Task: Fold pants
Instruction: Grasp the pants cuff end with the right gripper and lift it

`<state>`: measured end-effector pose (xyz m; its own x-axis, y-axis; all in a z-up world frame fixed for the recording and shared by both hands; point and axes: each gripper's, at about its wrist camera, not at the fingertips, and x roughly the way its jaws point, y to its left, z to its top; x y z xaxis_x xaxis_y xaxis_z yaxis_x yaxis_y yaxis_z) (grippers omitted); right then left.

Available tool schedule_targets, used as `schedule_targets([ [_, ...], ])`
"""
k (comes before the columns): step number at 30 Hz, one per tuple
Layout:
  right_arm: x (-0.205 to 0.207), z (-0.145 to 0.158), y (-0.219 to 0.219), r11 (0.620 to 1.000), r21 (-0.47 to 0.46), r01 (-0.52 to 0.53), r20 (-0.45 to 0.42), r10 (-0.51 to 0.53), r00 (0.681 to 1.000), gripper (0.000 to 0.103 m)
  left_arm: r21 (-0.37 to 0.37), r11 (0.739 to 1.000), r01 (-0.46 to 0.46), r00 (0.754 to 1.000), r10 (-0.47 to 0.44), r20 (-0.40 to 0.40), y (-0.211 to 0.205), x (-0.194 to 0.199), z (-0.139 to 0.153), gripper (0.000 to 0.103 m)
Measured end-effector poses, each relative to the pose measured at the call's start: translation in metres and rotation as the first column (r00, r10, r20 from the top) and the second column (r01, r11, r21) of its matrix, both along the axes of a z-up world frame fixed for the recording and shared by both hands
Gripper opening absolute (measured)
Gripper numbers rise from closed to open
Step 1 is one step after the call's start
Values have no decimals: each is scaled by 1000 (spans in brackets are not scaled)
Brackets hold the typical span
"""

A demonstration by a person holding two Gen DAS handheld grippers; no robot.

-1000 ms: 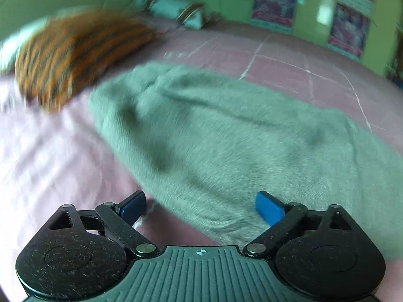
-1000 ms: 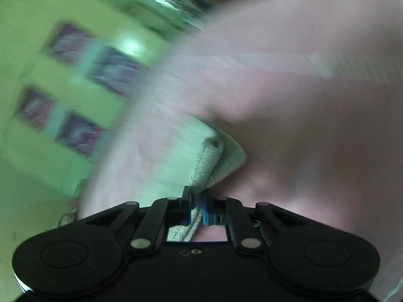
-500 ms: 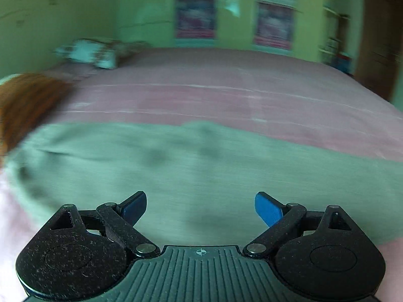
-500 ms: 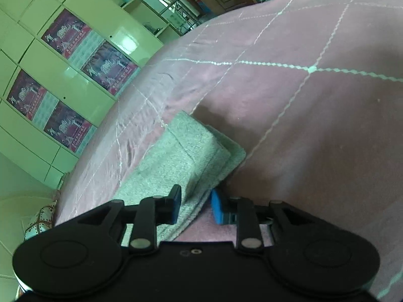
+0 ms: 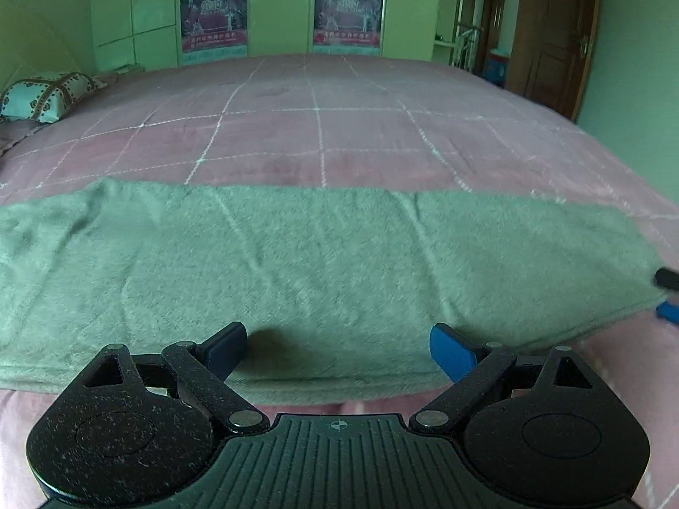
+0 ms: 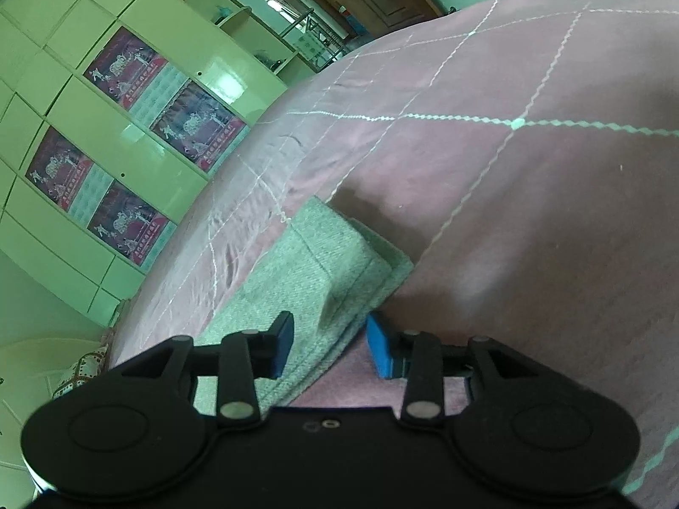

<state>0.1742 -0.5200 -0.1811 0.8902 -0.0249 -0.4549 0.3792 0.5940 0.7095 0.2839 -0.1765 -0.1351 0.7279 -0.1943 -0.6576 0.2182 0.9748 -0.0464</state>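
A: Item: right gripper point(image 6: 329, 345). Fingers found parted astride the pants' point(image 6: 310, 284) end; a second ago it was pinched.
B: Item: left gripper point(image 5: 339, 350). Spread wide, nothing held.
A: Pants laid long near the bed's point(image 5: 382, 135) front edge. Lengthwise fold judged released; crosswise fold pending.

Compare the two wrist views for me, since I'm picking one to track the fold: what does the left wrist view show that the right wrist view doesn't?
Only the left wrist view shows the green pants spread full length across the pink quilt, plus the open left gripper over their near edge. Only the right wrist view shows the layered hem corner up close, between the open right gripper fingers. Both show the pants, the quilt, the patterned pillow and the green wardrobe with posters.
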Motion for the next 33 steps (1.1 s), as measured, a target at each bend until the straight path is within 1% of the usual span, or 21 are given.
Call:
schedule_targets([
  [2, 1, 0, 0, 1000, 3, -3, 6, 3, 1000, 34, -12, 1000, 13, 1000, -13, -19, -4, 3, 2, 93],
  [3, 1, -1, 0, 1000, 3, -3, 8, 3, 1000, 35, -5, 999, 31, 998, -32, -48, -8, 6, 0, 93],
  [4, 1, 0, 1, 1000, 2, -3, 8, 3, 1000, 35, 26, 999, 41, 996, -39, -76, -14, 10, -7, 93],
  [5, 1, 0, 1, 1000, 2, -2, 10, 2, 1000, 35, 58, 997, 47, 996, -43, -76, -17, 11, -10, 93],
  [7, -2, -2, 0, 1000, 10, 1, 20, -1, 1000, 35, 73, 997, 39, 997, -34, -67, -19, 6, -12, 94],
  [13, -3, 0, 1, 1000, 4, -3, 15, 3, 1000, 36, 60, 998, 15, 999, -12, -53, -19, -2, -12, 95],
  [16, -7, -1, 1, 999, 33, 9, 29, -10, 1000, 35, 33, 999, 0, 999, 1, -38, -15, -9, -8, 95],
  [19, -5, -5, -1, 998, 57, 15, 29, -16, 999, 33, 52, 999, 17, 1000, -16, -23, -15, -10, -13, 95],
  [22, -5, -4, -4, 995, 93, 31, 47, -35, 998, 33, 12, 1000, -13, 1000, 14, -7, -11, -12, -7, 95],
  [24, -5, -6, -4, 994, 103, 36, 50, -41, 998, 34, 9, 999, -31, 999, 31, 8, -7, -11, -8, 95],
  [27, 0, -9, -4, 993, 111, 46, 39, -51, 998, 29, 46, 999, -2, 1000, 3, -19, -11, -7, -17, 97],
  [29, 2, -10, -6, 990, 126, 58, 26, -62, 998, 21, 46, 999, 1, 1000, 1, -30, -12, -6, -15, 97],
  [32, 6, -9, -4, 991, 108, 74, 6, -75, 997, 20, 61, 998, 4, 999, -2, -32, -16, -7, -18, 99],
  [33, 10, -9, -2, 993, 94, 67, -14, -66, 998, 17, 82, 997, 8, 1000, -6, -28, -19, -7, -19, 100],
])
